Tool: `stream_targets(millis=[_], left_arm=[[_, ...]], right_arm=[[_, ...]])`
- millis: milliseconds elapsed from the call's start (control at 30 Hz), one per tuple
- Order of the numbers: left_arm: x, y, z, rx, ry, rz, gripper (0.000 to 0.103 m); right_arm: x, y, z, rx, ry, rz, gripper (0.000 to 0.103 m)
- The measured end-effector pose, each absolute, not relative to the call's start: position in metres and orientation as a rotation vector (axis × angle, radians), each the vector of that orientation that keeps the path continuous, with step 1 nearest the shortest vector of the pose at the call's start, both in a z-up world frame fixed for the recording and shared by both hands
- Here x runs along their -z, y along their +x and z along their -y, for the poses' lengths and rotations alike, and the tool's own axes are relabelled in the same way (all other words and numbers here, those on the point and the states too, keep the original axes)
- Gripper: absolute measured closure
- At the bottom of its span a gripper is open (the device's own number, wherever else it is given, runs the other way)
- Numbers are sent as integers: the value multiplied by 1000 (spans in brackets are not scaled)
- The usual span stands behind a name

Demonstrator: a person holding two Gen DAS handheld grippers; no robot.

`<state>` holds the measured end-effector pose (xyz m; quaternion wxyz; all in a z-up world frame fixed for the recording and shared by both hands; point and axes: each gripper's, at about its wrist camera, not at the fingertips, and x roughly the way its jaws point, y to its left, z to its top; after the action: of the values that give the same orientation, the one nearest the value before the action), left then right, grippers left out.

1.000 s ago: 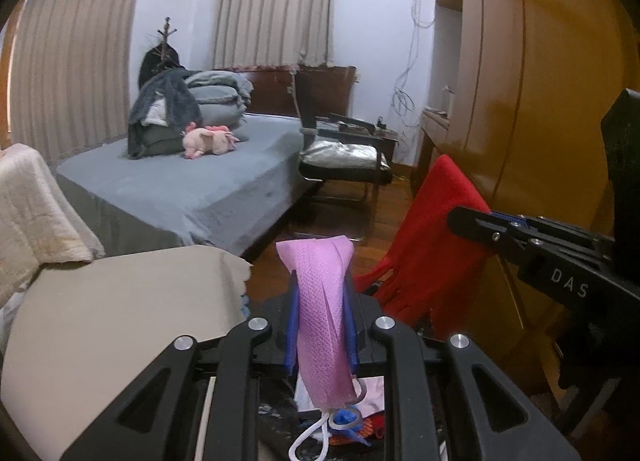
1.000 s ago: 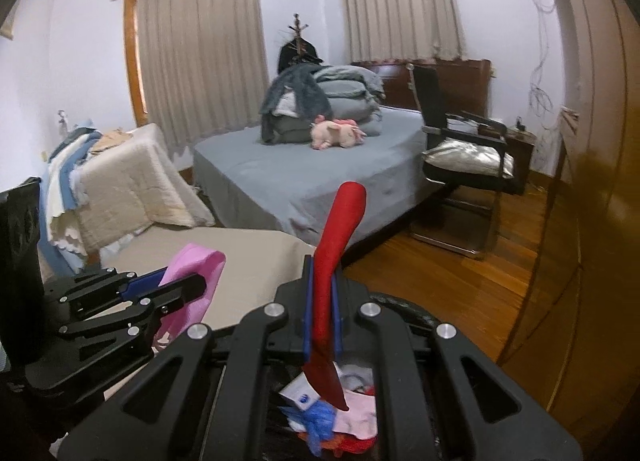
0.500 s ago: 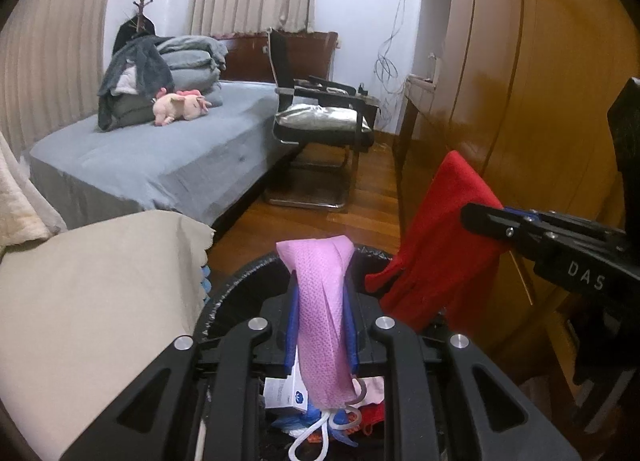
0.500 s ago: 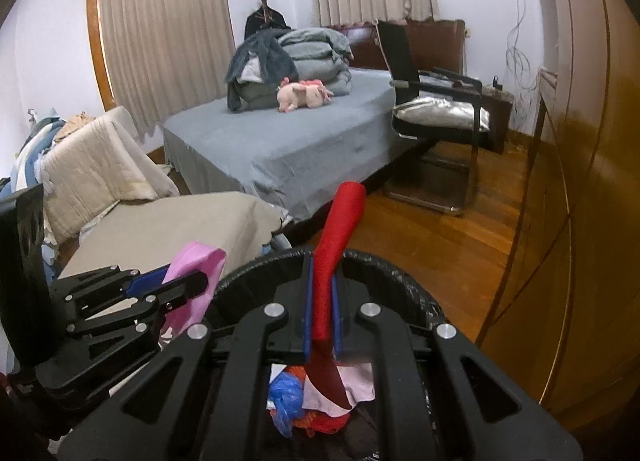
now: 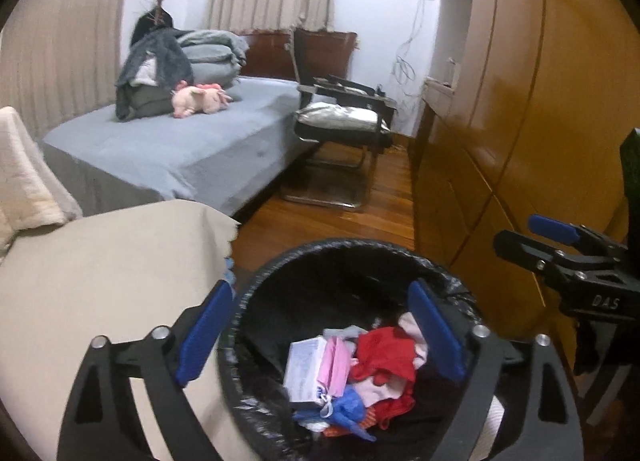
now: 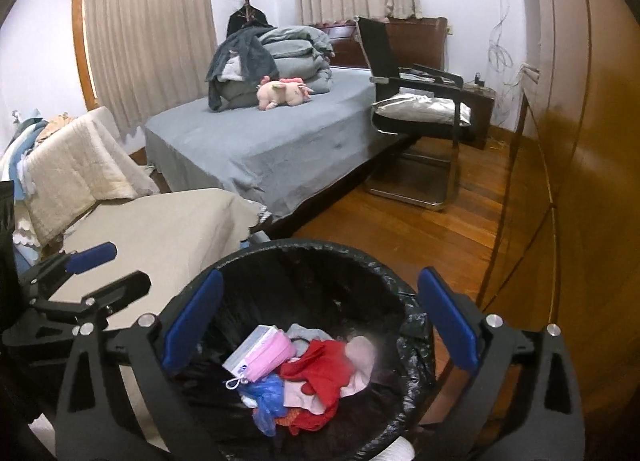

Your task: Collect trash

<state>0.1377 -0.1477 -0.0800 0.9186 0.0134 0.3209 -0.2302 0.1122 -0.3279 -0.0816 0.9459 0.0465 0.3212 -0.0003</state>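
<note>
Both grippers are hanging over the black-lined trash bin (image 5: 440,273), jaws just sprung wide apart with nothing between them: the left gripper (image 5: 320,335) beside the beige cover (image 5: 112,273), the right gripper (image 6: 320,325) nearer the wooden wardrobe (image 6: 592,181). The pink mask (image 6: 268,357) and red cloth (image 6: 324,371) are lying inside the bin on other rubbish. Beyond, a chair (image 6: 416,105) is standing by the grey bed (image 6: 256,149), where a pink plush (image 6: 284,91) is lying

Home bedrm: bed (image 6: 260,149), curtains (image 6: 148,33), wardrobe (image 5: 520,101).
</note>
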Motion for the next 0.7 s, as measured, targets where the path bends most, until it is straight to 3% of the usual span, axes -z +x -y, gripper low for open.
stream_targets(millis=[200,700], left_arm=[[62,124,124,421,12,-632,6],[20,77,91,337,19,-576,6]], right_arm=[[69,105,316,-32,113,-643,6],[21,71,270,-134,83,-571,6]])
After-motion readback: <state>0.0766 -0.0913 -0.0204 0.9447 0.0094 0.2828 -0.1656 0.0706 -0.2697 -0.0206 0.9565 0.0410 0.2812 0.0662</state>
